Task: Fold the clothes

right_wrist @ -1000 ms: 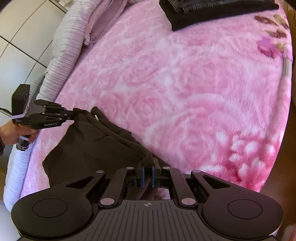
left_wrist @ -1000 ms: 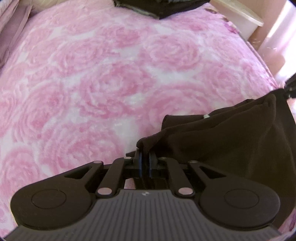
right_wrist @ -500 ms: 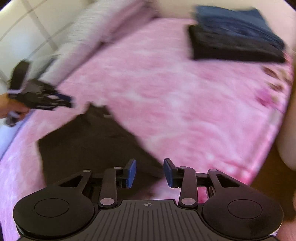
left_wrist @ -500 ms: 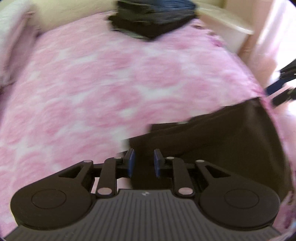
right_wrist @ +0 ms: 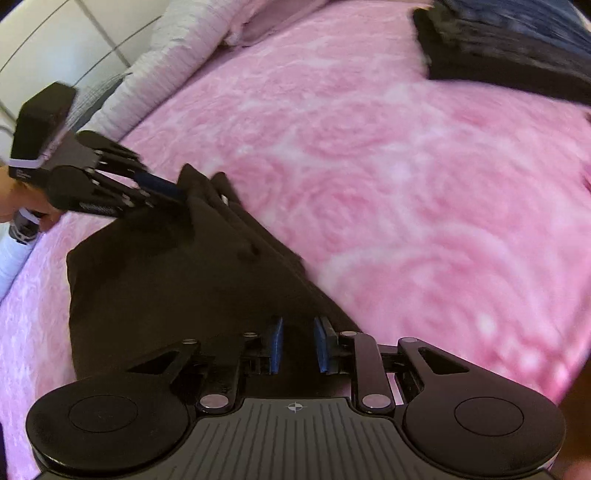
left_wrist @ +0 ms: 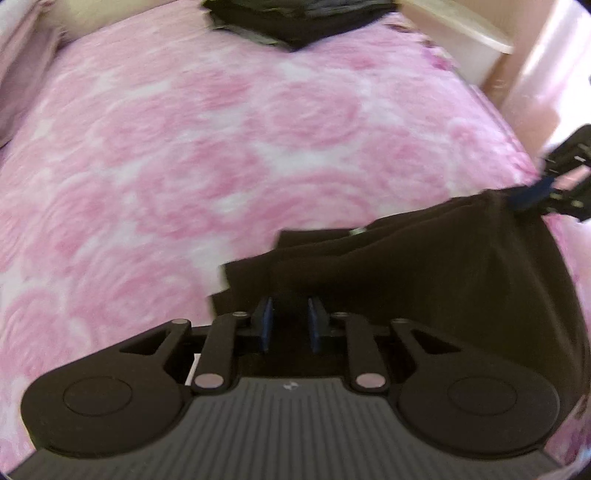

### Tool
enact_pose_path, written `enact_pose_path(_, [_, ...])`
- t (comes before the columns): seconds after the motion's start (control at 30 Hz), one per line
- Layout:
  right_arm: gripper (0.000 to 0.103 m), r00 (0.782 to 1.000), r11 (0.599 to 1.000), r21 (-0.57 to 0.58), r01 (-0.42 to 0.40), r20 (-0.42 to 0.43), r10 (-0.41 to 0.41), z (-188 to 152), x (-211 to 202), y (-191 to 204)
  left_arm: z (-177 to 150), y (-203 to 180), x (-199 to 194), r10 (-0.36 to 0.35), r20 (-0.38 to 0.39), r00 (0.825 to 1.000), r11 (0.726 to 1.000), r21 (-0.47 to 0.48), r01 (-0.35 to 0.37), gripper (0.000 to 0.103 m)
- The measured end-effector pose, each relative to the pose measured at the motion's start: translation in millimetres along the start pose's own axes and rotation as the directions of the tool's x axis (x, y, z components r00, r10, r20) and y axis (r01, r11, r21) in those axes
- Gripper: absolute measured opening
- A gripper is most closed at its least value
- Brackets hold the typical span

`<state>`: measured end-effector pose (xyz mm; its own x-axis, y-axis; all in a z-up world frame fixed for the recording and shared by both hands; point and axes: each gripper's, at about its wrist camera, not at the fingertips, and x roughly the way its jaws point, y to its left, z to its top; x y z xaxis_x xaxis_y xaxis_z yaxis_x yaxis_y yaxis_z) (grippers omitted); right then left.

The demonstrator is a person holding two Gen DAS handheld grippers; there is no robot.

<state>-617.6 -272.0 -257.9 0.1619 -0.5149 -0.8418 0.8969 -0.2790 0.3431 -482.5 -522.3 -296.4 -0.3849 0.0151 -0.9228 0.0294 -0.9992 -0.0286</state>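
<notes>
A folded black garment (left_wrist: 424,266) lies on the pink rose-patterned blanket (left_wrist: 221,147). My left gripper (left_wrist: 290,321) is open, its blue pads just over the garment's near-left corner. My right gripper (right_wrist: 298,345) is open over the garment (right_wrist: 177,273) at its near edge. In the right wrist view my left gripper (right_wrist: 173,194) points at the garment's far corner. In the left wrist view my right gripper (left_wrist: 532,194) sits at the garment's far right corner.
A stack of folded dark clothes (right_wrist: 509,55) lies at the far end of the bed and shows in the left wrist view (left_wrist: 295,18) too. Pale pillows (right_wrist: 177,66) lie along the left side. A light bedside table (left_wrist: 461,33) stands beyond the bed.
Both grippers were shut on the garment's corners a second ago. They have opened and let go. The garment now lies flat on the blanket.
</notes>
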Motion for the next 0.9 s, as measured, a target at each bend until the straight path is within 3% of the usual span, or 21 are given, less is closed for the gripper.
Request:
enact_pose_path(0.13, [0.022, 0.999, 0.999, 0.032, 0.016, -0.043, -0.015, -17, -1, -11, -1, 4, 5, 0.037, -0.018, 0.999, 0.999, 0.002, -0.037, 0.018])
enact_pose_path(0.3, [0.022, 0.999, 0.998, -0.041, 0.041, -0.008, -0.042, -5, -23, 6, 4, -7, -16, 0.062, 0.012, 0.998, 0.998, 0.017, -0.062, 0.017])
enact_pose_path(0.47, [0.022, 0.998, 0.981, -0.187, -0.041, 0.043, 0.050, 15, -17, 40, 20, -40, -27, -0.034, 0.083, 0.996, 0.999, 0.013, 0.033, 0.018])
enact_pose_path(0.57, [0.022, 0.992, 0.972, -0.209, -0.108, 0.035, 0.118, 26, 11, 48, 25, -52, 6, -0.036, 0.039, 0.999, 0.999, 0.040, 0.034, 0.019])
enact_pose_path(0.7, [0.022, 0.990, 0.978, -0.153, -0.143, -0.005, 0.144, 33, 44, 32, 28, -48, 21, -0.035, 0.033, 0.999, 0.998, 0.046, 0.033, 0.022])
enact_pose_path(0.9, [0.022, 0.996, 0.992, -0.098, -0.083, -0.027, 0.081, 15, 17, 9, 20, -36, 4, 0.037, 0.005, 0.999, 0.999, -0.014, -0.037, 0.021])
